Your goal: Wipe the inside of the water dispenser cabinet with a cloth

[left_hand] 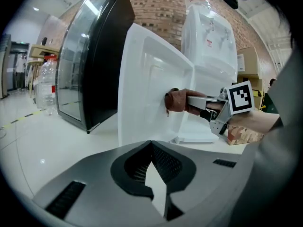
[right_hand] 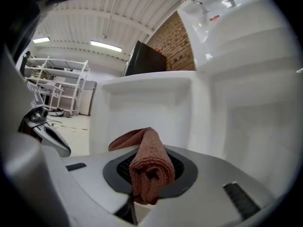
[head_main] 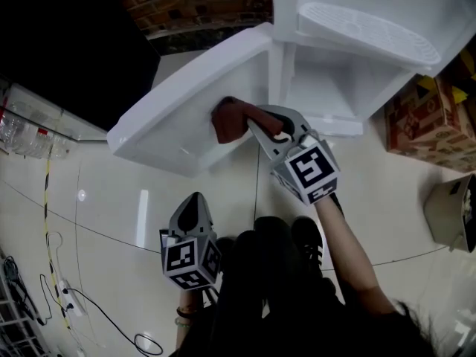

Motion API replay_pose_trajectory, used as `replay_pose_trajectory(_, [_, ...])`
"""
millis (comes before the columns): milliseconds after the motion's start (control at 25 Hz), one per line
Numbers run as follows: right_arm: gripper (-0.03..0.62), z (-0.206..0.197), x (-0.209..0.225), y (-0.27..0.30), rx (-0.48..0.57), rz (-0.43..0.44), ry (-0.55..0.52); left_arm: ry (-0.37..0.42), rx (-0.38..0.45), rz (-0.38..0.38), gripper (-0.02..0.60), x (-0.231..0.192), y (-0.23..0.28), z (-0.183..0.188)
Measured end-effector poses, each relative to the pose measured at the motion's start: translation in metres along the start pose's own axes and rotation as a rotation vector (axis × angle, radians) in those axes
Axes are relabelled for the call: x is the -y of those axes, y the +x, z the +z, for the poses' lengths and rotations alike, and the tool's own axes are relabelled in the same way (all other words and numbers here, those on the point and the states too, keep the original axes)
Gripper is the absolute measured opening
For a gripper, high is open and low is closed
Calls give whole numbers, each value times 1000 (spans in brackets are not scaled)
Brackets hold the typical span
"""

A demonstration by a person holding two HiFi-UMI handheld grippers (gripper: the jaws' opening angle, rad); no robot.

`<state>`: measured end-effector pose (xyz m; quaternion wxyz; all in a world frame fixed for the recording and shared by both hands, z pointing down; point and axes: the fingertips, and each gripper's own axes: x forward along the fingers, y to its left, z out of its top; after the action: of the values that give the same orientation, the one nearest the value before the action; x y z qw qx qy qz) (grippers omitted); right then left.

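Observation:
The white water dispenser (head_main: 372,43) stands with its lower cabinet door (head_main: 186,110) swung open to the left. A reddish-brown cloth (head_main: 227,121) is pressed against the door's inner face, and my right gripper (head_main: 249,125) is shut on it. In the right gripper view the rolled cloth (right_hand: 149,167) sticks out between the jaws, facing the door panel (right_hand: 142,103). The left gripper view shows the cloth (left_hand: 177,100) against the door (left_hand: 151,84). My left gripper (head_main: 195,199) hangs low over the floor, shut and holding nothing, well short of the door.
Cardboard boxes (head_main: 428,117) stand right of the dispenser, with another box (head_main: 454,214) nearer. A black glass-fronted cabinet (left_hand: 90,60) and a water bottle (left_hand: 47,84) are to the left. Cables (head_main: 89,303) lie on the floor. The person's shoes (head_main: 309,248) are below the door.

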<state>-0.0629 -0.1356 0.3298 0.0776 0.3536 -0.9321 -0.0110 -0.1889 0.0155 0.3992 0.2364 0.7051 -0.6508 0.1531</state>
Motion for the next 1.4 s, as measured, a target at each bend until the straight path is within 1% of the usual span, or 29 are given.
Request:
replay_pose_trajectory(80, [75,-7,30,-12,-4,-87,14,-1,2,-1,3,0,1,0])
replay_pose_trajectory(160, [74,-13,50,-23,-4,-146,36,-1,0,-3,3,0,2,0])
replay_pose_trajectory(280, [74,-16,55,-31,6,-172,69,-3,-3,-5,3,3,3,-2])
replay_pose_trajectory(360, [75,-13,42,-35,38,-164,108,-3,-5,-4,3,3,4,-4])
replay_pose_trajectory(400, [75,-10,30,-35,64,-145,130,-3,-6,-4,3,3,4,-4])
replay_pose_trajectory(480, [75,-7,-4,-32,106,-58,148,-2,-9,-5,3,3,5,-6])
replay_pose_trajectory(520, [75,-8,-24,-28,102,1,144,-2,-10,-6,3,4,5,-6])
replay_pose_trajectory(600, [75,-16,-61,-18,57,112,135,-3,-9,-7,3,4,4,-8])
replay_pose_trajectory(680, [75,-26,-87,-8,28,188,133,-2,-8,-7,3,5,4,-10])
replay_pose_trajectory(800, [75,-41,-113,6,2,263,112,-3,-10,-7,3,3,4,-12])
replay_pose_trajectory(920, [75,-61,-138,14,-65,333,78,-6,-11,-6,3,1,3,-12])
replay_pose_trajectory(1000, [75,-73,-150,17,-99,363,65,-3,-10,-5,3,1,1,-12])
replay_pose_trajectory(1080, [75,-85,-151,21,-129,364,66,0,-13,-6,3,2,2,-13])
replay_pose_trajectory(1200, [75,-102,-137,29,-175,326,59,7,-18,-11,3,3,6,-14])
replay_pose_trajectory(1280, [75,-109,-116,31,-191,272,70,12,-22,-14,3,3,7,-15])
replay_pose_trajectory(1400, [75,-115,-70,26,-192,154,118,20,-30,-18,3,4,10,-16])
